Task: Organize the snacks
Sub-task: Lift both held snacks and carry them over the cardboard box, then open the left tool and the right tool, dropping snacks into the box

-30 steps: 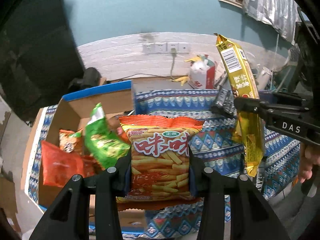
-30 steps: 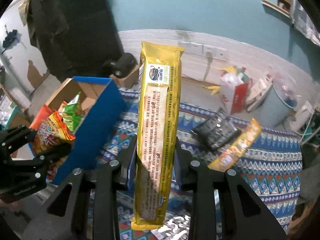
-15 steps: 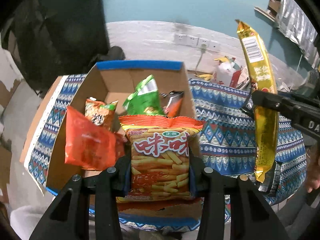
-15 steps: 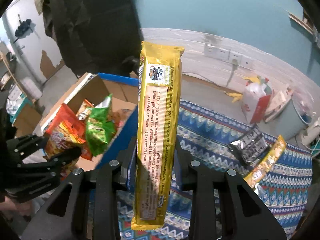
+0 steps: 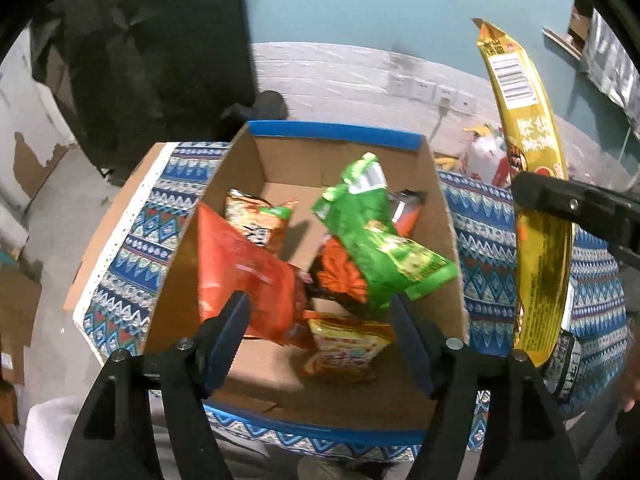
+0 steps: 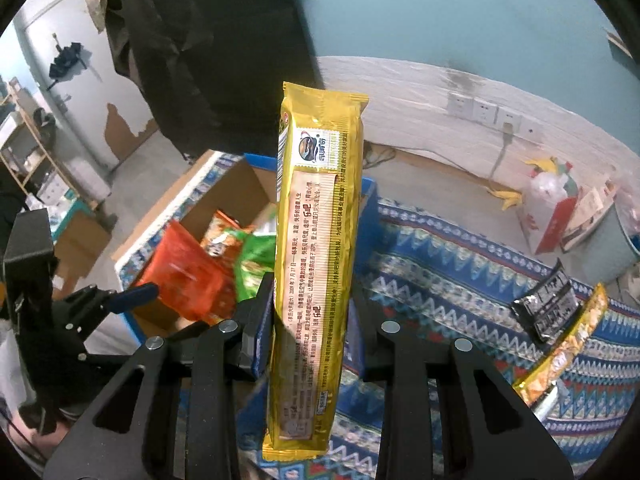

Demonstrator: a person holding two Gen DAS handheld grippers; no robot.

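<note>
left gripper (image 5: 320,340) hangs over the cardboard box (image 5: 344,148) and its jaws have just been opening, now spread wide with nothing pinched; the fries bag (image 5: 344,350) lies below between them on the box floor, blurred, long axis running toward the near wall, apart from the pads. beside it in the box an orange-red bag (image 5: 248,276) leans against the left wall, a green bag (image 5: 380,248) tilts across the middle with its top pointing to the far wall, and a small orange packet (image 5: 260,220) sits behind. over on the right, right gripper (image 6: 310,316) is pressed tight on the long gold biscuit pack (image 6: 316,248), held upright, long axis vertical, just right of the box above the patterned cloth (image 6: 460,264). farther right on the cloth lie a black packet (image 6: 546,308) and a second gold pack (image 6: 568,340).
</note>
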